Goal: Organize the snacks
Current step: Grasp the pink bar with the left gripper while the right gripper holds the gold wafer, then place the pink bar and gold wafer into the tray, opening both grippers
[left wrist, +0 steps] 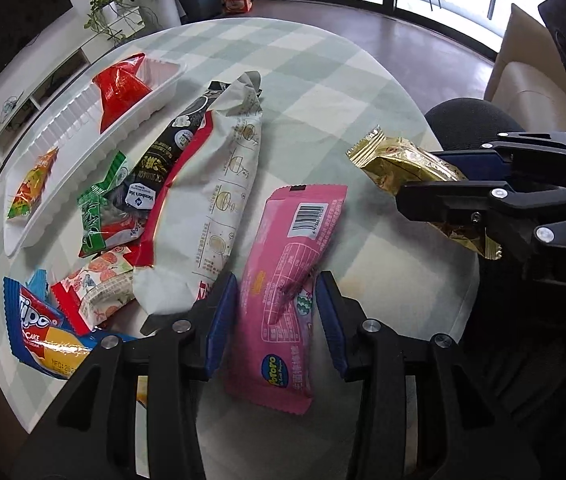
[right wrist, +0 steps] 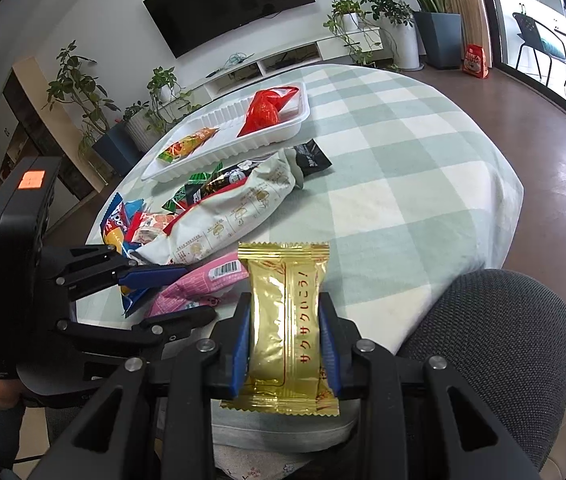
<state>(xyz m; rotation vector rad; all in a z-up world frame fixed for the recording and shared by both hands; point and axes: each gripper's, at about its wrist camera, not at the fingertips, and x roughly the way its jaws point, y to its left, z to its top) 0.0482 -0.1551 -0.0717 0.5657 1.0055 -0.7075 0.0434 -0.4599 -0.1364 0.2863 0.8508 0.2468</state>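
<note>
Right gripper [right wrist: 285, 344]: both blue pads [right wrist: 241, 344] pressed against the long sides of a gold snack packet [right wrist: 283, 320], which is clamped and raised above the near table edge. The packet stands lengthwise between the fingers, one crimped end toward 12 o'clock, the other at 6 o'clock near the camera.

Left gripper [left wrist: 275, 320]: jaws partly apart, straddling a pink snack packet [left wrist: 287, 280]. The packet lies flat on the checked tablecloth [left wrist: 323, 80], running from 12 to 6 o'clock through the gap. A strip of packet edge shows inside each pad; whether the pads actually touch it cannot be determined.

Outward from the left gripper, at 11 o'clock: a long white noodle bag [left wrist: 219, 184], just beside the pink packet. At 9 to 10 o'clock: a heap of small packets, including a blue cake packet [left wrist: 43, 332] and a green packet [left wrist: 99, 208]. At 10 to 11 o'clock, farther out: a white tray [left wrist: 75, 120] holding a red packet [left wrist: 121, 92] in its far part and an orange packet [left wrist: 31, 188] in its near part.

In the left wrist view, the gold packet and right gripper sit at 2 o'clock, apart from the pink packet.
</note>
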